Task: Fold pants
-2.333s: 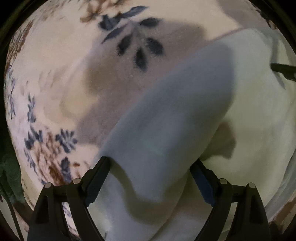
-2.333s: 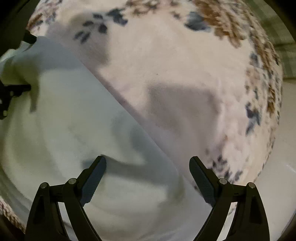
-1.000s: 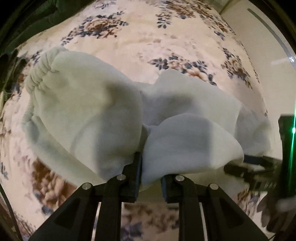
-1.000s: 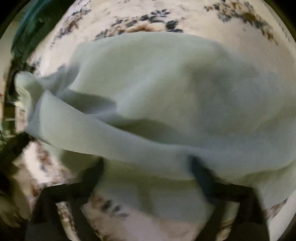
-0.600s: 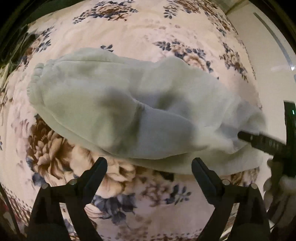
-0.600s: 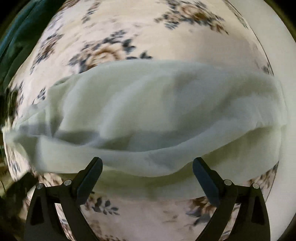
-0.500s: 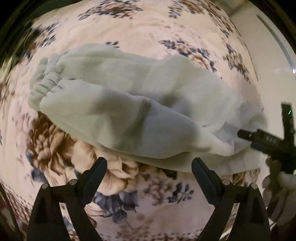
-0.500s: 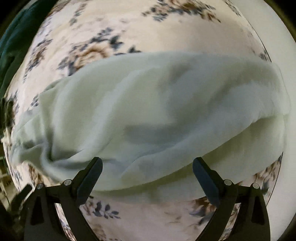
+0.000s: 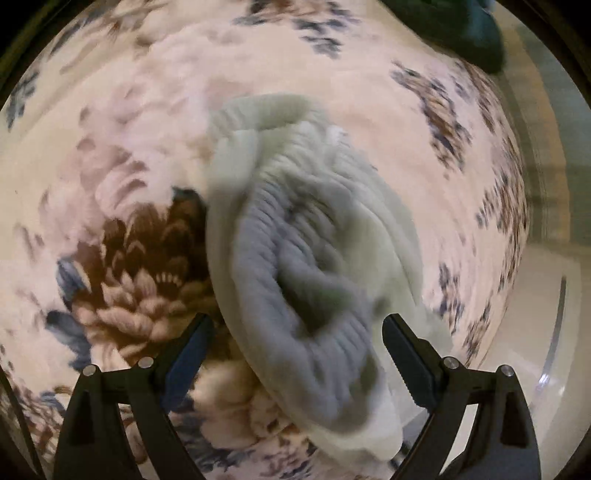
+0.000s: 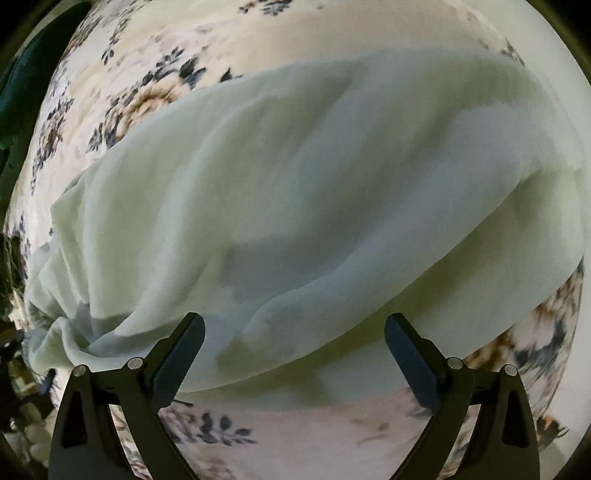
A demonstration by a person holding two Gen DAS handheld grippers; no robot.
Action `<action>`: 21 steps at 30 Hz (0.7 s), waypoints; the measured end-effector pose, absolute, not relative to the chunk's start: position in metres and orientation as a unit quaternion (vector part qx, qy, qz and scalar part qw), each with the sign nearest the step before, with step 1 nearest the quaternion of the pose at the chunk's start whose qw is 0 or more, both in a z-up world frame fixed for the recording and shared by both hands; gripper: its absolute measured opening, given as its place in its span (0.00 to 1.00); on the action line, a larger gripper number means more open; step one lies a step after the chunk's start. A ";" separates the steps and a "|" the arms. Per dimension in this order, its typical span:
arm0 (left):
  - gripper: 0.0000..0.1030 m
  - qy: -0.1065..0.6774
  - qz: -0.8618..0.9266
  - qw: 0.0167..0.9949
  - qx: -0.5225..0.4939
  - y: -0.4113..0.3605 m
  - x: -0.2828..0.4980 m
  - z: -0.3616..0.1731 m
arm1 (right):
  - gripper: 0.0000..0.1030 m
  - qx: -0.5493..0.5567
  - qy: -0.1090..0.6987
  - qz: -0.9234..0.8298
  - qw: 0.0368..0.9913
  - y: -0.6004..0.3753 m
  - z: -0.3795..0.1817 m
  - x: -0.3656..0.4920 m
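Observation:
The pale mint fleece pants (image 10: 295, 192) lie folded over on a floral bedspread (image 10: 295, 435). In the right wrist view they fill the middle, with the fold's near edge just beyond my right gripper (image 10: 295, 332), which is open and empty above them. In the blurred left wrist view I see the pants' gathered ribbed end (image 9: 303, 258) end-on, running away from me. My left gripper (image 9: 295, 339) is open, its fingers on either side of that end, holding nothing.
The cream bedspread with brown and blue flowers (image 9: 140, 266) surrounds the pants. A dark green cloth (image 9: 461, 29) lies at the far top right in the left view. The bed's edge and a pale floor (image 9: 546, 295) are at the right.
Both grippers let go of the pants, which now lie folded on the bed. The left gripper has swung round to the pants' gathered end. The right gripper has moved closer to the fold.

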State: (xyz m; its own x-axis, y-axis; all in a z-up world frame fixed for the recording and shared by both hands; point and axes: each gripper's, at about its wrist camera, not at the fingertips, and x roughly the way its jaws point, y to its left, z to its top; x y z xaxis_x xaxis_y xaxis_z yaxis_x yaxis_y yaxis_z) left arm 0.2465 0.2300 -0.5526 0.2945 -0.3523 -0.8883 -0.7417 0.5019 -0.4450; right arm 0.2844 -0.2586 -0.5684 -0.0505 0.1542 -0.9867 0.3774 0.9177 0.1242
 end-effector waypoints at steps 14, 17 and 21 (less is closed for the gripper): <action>0.23 0.529 -0.055 0.793 -0.296 0.200 0.305 -0.466 | 0.97 0.193 0.727 -0.086 0.654 -0.225 -0.574 0.274; 0.23 0.459 -0.106 0.834 -0.288 0.232 0.350 -0.451 | 0.97 0.211 0.720 -0.085 0.656 -0.226 -0.569 0.278; 0.26 0.562 -0.056 0.758 -0.327 0.270 0.379 -0.529 | 0.97 0.221 0.711 -0.080 0.662 -0.227 -0.562 0.284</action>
